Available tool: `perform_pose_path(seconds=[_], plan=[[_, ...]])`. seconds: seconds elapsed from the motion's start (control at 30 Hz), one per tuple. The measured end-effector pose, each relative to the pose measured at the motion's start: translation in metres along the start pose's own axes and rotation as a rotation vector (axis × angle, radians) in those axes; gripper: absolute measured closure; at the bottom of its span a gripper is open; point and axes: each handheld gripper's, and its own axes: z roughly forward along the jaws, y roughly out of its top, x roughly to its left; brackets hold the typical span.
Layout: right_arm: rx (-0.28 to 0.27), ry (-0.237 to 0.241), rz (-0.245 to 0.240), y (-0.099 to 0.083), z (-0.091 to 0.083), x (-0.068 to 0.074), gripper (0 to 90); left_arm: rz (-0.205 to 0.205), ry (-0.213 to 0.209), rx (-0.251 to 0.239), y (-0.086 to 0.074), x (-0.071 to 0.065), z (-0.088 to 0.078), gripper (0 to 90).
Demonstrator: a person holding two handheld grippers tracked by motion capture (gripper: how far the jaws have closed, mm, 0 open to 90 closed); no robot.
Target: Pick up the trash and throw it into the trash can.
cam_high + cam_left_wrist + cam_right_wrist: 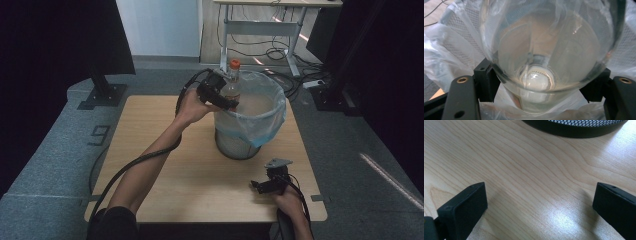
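A clear plastic bottle (231,86) with an orange cap is held upright over the near-left rim of a mesh waste bin (240,145) lined with a clear bag (265,117). My left gripper (223,97) is shut on the bottle. In the left gripper view the bottle (544,50) sits between both jaws, with the bag behind it. My right gripper (262,186) rests low at the table's front right, open, with nothing between its jaws. In the right gripper view, bare wood lies between the jaws of the right gripper (540,207), and the bin's black base (574,130) lies ahead.
The wooden table (150,165) stands on grey carpet. Behind it are a desk frame with cables (270,45) and a power strip (315,83). A dark stand base (102,95) sits at the back left. Black curtains hang on both sides.
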Motion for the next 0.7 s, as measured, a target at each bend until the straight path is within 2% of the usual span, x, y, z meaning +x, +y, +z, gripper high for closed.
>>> perform_pose_path(seconds=[0.23,0.33,0.4,0.43,0.47,0.57,0.6,0.7], plan=[[-0.001,0.000,-0.003,0.000,0.000,0.000,0.0,0.011,0.008,0.029,-0.007,-0.001,0.010,27.7],[-0.001,0.000,-0.004,0.000,0.000,0.000,0.0,-0.001,-0.019,0.031,-0.006,-0.001,0.014,26.4],[-0.001,0.001,-0.004,0.000,0.000,0.000,0.0,0.008,0.009,0.009,-0.005,-0.003,0.014,19.8],[-0.001,0.001,-0.004,0.000,0.000,0.000,0.0,0.006,0.002,0.001,-0.005,-0.004,0.013,19.8],[0.000,0.000,-0.005,0.000,0.000,0.000,0.0,0.012,-0.001,-0.007,-0.004,-0.004,0.012,15.2],[-0.003,0.006,-0.009,0.000,0.000,0.001,0.0,0.051,0.039,-0.005,-0.003,-0.008,0.010,2.8],[-0.002,0.006,-0.009,0.000,0.000,0.001,0.0,0.048,0.050,-0.007,-0.002,-0.008,0.009,0.8],[-0.001,0.007,-0.007,0.000,0.000,0.001,0.0,0.044,0.030,-0.026,-0.002,-0.007,0.002,0.0]])
